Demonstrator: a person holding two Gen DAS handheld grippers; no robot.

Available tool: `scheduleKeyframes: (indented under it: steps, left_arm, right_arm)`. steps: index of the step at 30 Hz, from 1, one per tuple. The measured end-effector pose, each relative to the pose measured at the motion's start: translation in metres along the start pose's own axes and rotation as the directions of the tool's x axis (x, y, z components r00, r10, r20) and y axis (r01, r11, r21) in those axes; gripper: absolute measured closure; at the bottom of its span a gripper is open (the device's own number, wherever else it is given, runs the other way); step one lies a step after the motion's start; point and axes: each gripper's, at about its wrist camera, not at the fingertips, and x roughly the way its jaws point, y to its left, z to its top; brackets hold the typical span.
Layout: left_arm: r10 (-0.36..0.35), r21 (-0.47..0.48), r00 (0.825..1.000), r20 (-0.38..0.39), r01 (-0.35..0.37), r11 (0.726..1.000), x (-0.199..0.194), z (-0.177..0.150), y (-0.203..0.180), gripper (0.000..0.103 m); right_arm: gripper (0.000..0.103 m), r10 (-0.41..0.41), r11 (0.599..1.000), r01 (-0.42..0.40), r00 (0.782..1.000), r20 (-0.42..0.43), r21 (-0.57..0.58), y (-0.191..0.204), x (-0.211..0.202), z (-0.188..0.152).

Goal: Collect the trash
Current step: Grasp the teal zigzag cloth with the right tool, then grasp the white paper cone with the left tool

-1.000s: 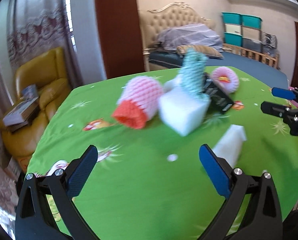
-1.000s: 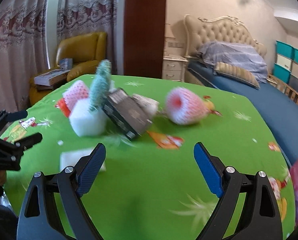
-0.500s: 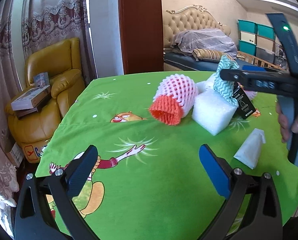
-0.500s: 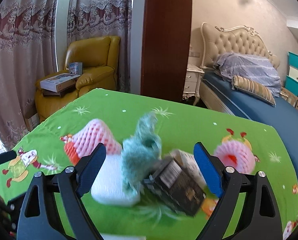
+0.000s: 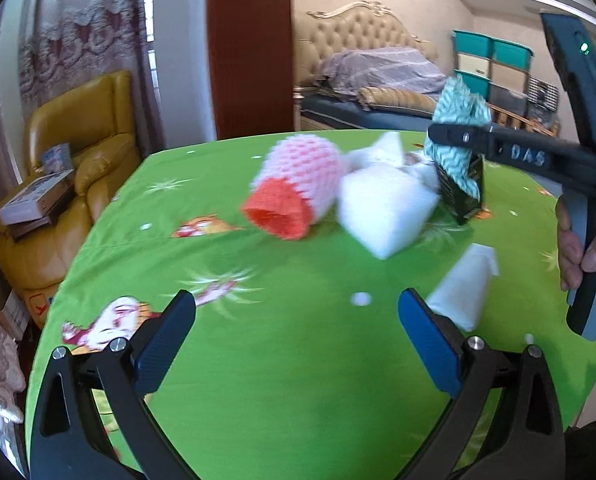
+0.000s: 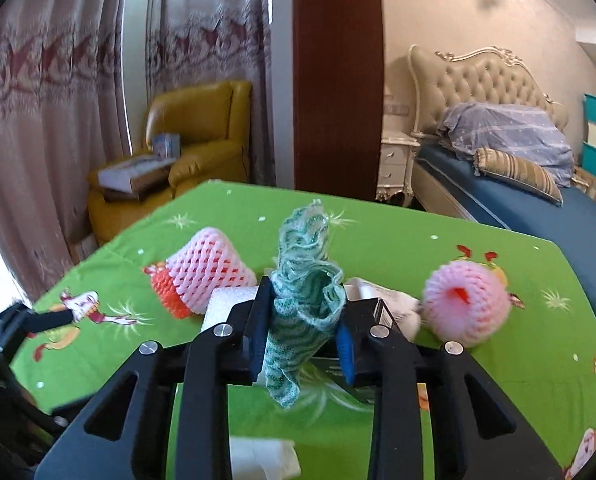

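On the green tablecloth [image 5: 258, 360] lies a pile of trash: a pink and orange foam net [image 5: 298, 172], a white foam block [image 5: 382, 208], a black box [image 5: 462, 188] and a teal cloth [image 6: 304, 280]. My right gripper [image 6: 304, 312] is closing its jaws on the teal cloth, whose pads squeeze it; the cloth stands up between them. A second pink net [image 6: 466, 304] lies to the right. My left gripper [image 5: 296, 332] is open over bare cloth near the front, with nothing between its fingers. A small white foam piece [image 5: 466, 284] lies just past its right finger.
A hand [image 5: 578, 248] holds the right gripper's handle at the right edge. A yellow armchair [image 5: 78, 152] with boxes stands left of the table. A bed [image 6: 498, 184] and stacked storage bins [image 5: 494, 60] are behind it.
My right gripper moved forward onto the pile and its jaws went from wide open to closed around the teal cloth. The left gripper stays open at about the same place.
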Motion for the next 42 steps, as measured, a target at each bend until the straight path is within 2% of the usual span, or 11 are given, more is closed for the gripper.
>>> scheduleKeyframes:
  steps: [4, 6, 11, 12, 15, 17, 19, 20, 24, 42]
  left_arm:
    - [-0.069, 0.044, 0.997, -0.020, 0.070, 0.997, 0.008, 0.004, -0.028, 0.005]
    - [-0.107, 0.071, 0.994, -0.035, 0.109, 0.991, 0.014, 0.006, -0.043, 0.005]
    - [-0.184, 0.112, 0.979, -0.092, 0.194, 0.975, 0.034, 0.010, -0.070, 0.005]
    - [-0.202, 0.115, 0.971, -0.124, 0.217, 0.969, 0.041, 0.011, -0.077, 0.006]
    - [-0.242, 0.117, 0.955, -0.173, 0.264, 0.957, 0.051, 0.013, -0.089, 0.016]
    - [-0.241, 0.133, 0.952, -0.191, 0.268, 0.954, 0.054, 0.011, -0.096, 0.024]
    - [-0.253, 0.159, 0.943, -0.216, 0.289, 0.944, 0.057, 0.009, -0.105, 0.047]
    - [-0.256, 0.168, 0.941, -0.223, 0.295, 0.941, 0.058, 0.008, -0.108, 0.053]
    - [-0.266, 0.194, 0.945, -0.192, 0.302, 0.933, 0.051, 0.007, -0.113, 0.056]
    - [-0.246, 0.140, 0.966, -0.080, 0.256, 0.957, 0.024, 0.010, -0.090, 0.056]
  right_arm:
    - [0.074, -0.041, 0.999, 0.042, 0.998, 0.043, -0.001, -0.014, -0.032, -0.008]
    - [0.074, -0.084, 0.996, 0.084, 0.996, 0.034, -0.017, -0.021, -0.043, -0.017]
    - [0.074, -0.113, 0.993, 0.113, 0.994, -0.005, 0.020, -0.042, -0.064, -0.045]
    - [0.074, -0.117, 0.993, 0.117, 0.993, -0.013, 0.026, -0.047, -0.068, -0.051]
    - [0.074, -0.125, 0.991, 0.126, 0.992, -0.029, 0.051, -0.056, -0.074, -0.064]
    - [0.074, -0.127, 0.989, 0.130, 0.991, -0.037, 0.072, -0.061, -0.077, -0.072]
    - [0.074, -0.128, 0.987, 0.132, 0.991, -0.049, 0.088, -0.065, -0.079, -0.079]
    - [0.074, -0.128, 0.987, 0.133, 0.990, -0.054, 0.095, -0.065, -0.078, -0.081]
    - [0.074, -0.130, 0.984, 0.137, 0.990, -0.063, 0.116, -0.071, -0.082, -0.090]
    - [0.074, -0.115, 0.986, 0.123, 0.991, -0.071, 0.116, -0.063, -0.082, -0.094]
